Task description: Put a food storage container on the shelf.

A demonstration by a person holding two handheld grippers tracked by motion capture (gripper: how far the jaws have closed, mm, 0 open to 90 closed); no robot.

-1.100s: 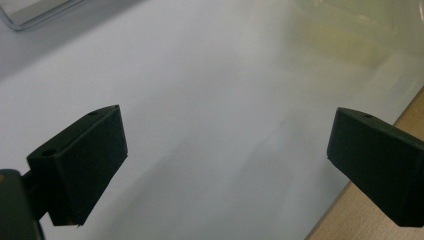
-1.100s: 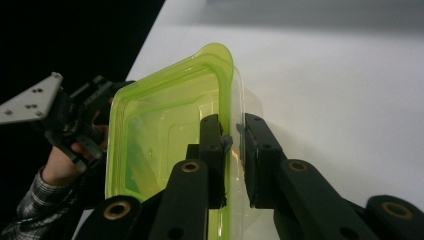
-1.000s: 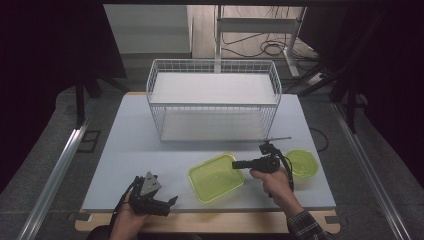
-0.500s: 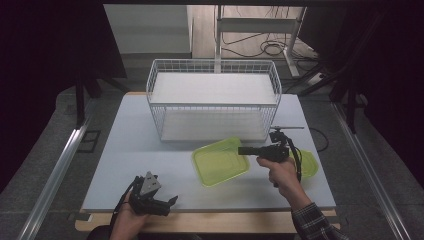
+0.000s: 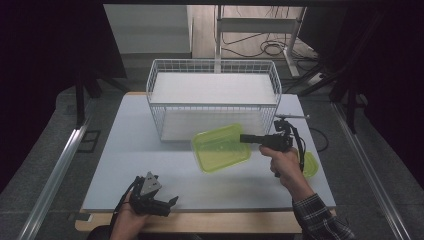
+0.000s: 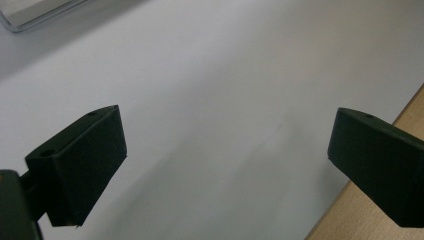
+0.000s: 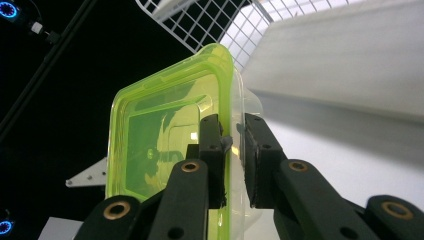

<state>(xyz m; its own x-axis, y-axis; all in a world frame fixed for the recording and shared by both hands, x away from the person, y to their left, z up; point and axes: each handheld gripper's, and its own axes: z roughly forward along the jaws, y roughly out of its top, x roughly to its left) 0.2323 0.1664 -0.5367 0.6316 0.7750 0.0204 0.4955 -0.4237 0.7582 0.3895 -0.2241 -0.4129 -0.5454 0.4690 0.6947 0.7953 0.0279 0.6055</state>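
On the table (image 5: 125, 150), the right gripper (image 5: 243, 138) points toward 9 o'clock and is clamped on the edge of a green box (image 5: 220, 148), held tilted above the surface. A wire basket (image 5: 214, 97) stands at 12 o'clock from the box. A green lid (image 5: 311, 164) lies at 4 o'clock from the right hand (image 5: 282, 162). The left gripper (image 5: 170, 202) rests at the table's 7 o'clock corner.

The right gripper (image 5: 243, 138) is matt black and pistol-shaped, with a thin black cable looping beside the right hand (image 5: 282, 162); a dark plaid sleeve (image 5: 320, 220) covers the forearm behind it. In its own view, 2 black linkage arms carry brass-coloured pivot rings. The left gripper (image 5: 172, 202) is black too, topped by a grey 3-cornered plate; its 2 blocky pads (image 6: 85, 162) show small screw holes
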